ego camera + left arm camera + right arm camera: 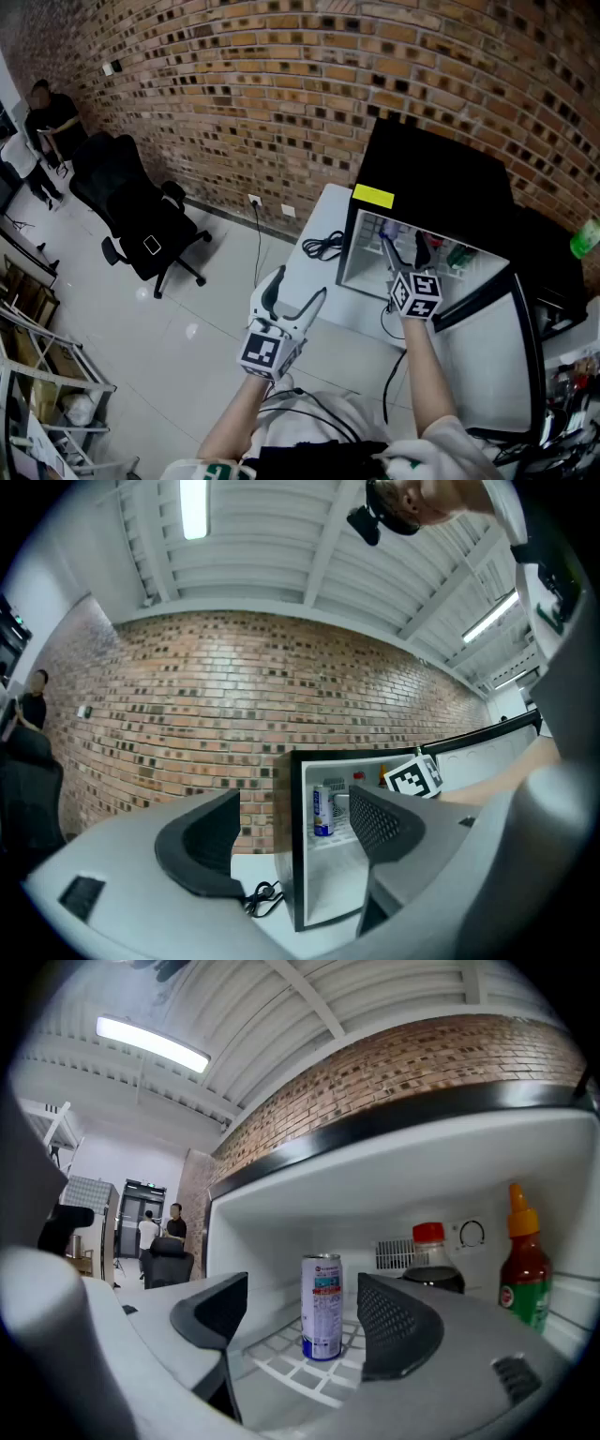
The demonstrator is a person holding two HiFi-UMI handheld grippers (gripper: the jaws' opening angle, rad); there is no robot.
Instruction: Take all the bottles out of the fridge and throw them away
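Red-capped and dark, the bottle [431, 1260] stands inside the fridge [394, 1185] just right of the can [322, 1307] that your wide-open, empty right gripper [302, 1312] frames, so shift right, centre on its body, then close; your left gripper [295, 827] hangs open and empty.

One mini fridge [441, 178]. Inside it: one drink can [323, 1307], one red-capped dark bottle [431, 1265], one sauce bottle [525, 1274]. Elsewhere: one green bottle [584, 237], one black office chair [141, 211], one coiled cable [323, 246], two people [175, 1224].

Dark bottle [433, 1275] (red cap) is half hidden behind right gripper [302, 1309].
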